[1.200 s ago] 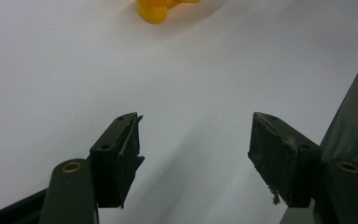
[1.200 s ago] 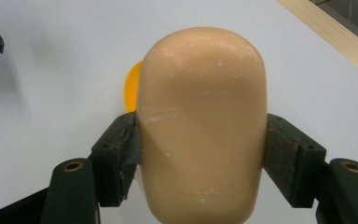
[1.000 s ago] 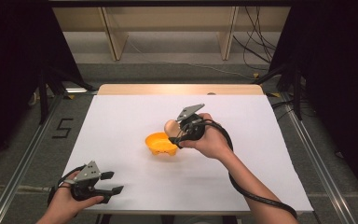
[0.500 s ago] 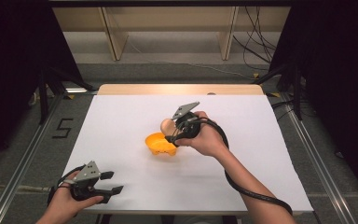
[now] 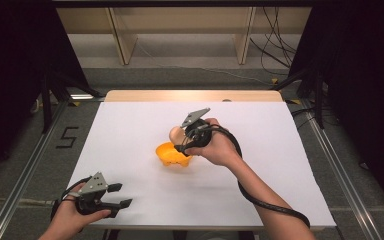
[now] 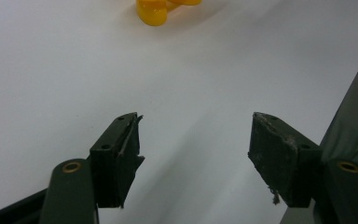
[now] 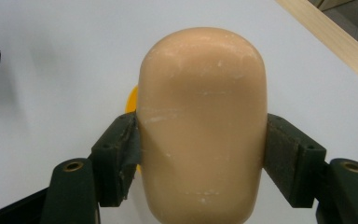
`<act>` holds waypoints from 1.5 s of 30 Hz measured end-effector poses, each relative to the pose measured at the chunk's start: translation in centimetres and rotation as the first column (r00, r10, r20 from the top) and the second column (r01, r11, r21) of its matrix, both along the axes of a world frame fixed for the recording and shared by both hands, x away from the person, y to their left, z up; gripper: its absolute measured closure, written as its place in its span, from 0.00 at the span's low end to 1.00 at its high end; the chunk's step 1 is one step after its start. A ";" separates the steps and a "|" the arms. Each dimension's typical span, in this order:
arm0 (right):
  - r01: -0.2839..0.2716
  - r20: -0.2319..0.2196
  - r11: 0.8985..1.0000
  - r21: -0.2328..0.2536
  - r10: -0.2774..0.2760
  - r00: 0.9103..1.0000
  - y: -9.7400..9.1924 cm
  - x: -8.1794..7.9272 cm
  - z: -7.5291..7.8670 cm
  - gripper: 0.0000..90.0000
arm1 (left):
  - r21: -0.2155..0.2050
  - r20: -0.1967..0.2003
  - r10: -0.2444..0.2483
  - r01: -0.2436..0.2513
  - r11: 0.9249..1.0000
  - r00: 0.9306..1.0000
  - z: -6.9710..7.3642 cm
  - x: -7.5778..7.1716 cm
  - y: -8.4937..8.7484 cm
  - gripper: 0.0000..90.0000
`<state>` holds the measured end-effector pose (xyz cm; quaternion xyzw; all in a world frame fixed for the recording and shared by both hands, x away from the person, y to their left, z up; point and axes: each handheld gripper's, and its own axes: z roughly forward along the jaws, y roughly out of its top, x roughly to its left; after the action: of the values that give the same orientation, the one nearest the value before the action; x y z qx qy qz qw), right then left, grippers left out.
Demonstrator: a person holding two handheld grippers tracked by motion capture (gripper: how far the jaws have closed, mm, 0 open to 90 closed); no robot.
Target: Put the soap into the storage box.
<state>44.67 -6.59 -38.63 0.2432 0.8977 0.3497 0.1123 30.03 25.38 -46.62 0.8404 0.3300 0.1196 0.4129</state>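
Observation:
My right gripper (image 5: 180,140) is shut on a tan, egg-shaped object (image 5: 175,133) and holds it just above an orange cup-like holder (image 5: 172,155) near the middle of the white table. In the right gripper view the tan object (image 7: 203,121) sits between both pads (image 7: 121,158), and a sliver of the orange holder (image 7: 130,100) shows behind it. My left gripper (image 5: 122,195) rests near the table's front left corner, open with nothing in it. In the left gripper view its jaws (image 6: 193,149) stand wide apart over bare white table, with the orange holder (image 6: 154,10) far ahead.
The white table sheet (image 5: 290,165) has a wooden strip (image 5: 195,95) along its far edge. Metal rails run along the floor on both sides, and shelving and cables lie beyond the table. A black cable (image 5: 270,205) trails from the right gripper along the forearm.
The right gripper has shifted slightly to the left with the tan object, staying over the orange holder. The left gripper has not moved.

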 end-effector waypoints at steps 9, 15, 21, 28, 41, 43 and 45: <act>-0.041 0.030 0.999 0.003 0.041 0.999 0.5 0.5 -0.2 0.37 | -0.011 -0.005 -0.009 0.009 1.000 1.000 0.1 0.0 0.0 0.37; -0.045 0.015 0.999 0.000 0.045 0.999 0.8 0.8 -0.5 0.37 | -0.031 -0.020 0.007 -0.008 0.999 1.000 0.1 -0.1 -0.1 0.37; -0.055 0.014 0.998 -0.009 0.055 0.998 0.9 1.1 -0.7 0.37 | -0.026 -0.018 0.006 -0.006 1.000 1.000 0.1 -0.1 0.0 0.37; -0.060 0.007 0.998 -0.015 0.060 0.998 1.0 1.3 -1.1 0.37 | -0.030 -0.020 0.005 -0.006 1.000 1.000 0.1 -0.1 -0.1 0.37; -0.054 -0.002 0.999 -0.008 0.054 0.999 1.4 1.4 -1.7 0.37 | -0.028 -0.018 0.003 -0.004 1.000 1.000 0.1 -0.1 -0.1 0.37; -0.065 -0.003 0.998 -0.018 0.065 0.998 1.5 1.5 -1.9 0.37 | -0.025 -0.013 -0.001 0.001 1.000 1.000 0.1 -0.1 0.0 0.37; -0.070 -0.009 0.997 -0.022 0.070 0.998 1.5 1.5 -2.0 0.37 | -0.011 -0.001 -0.013 0.013 1.000 1.000 0.2 0.0 0.1 0.37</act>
<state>46.19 -5.08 -40.63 0.2119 0.9099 0.3425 0.0992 30.01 25.44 -46.45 0.8402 0.3256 0.1145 0.4183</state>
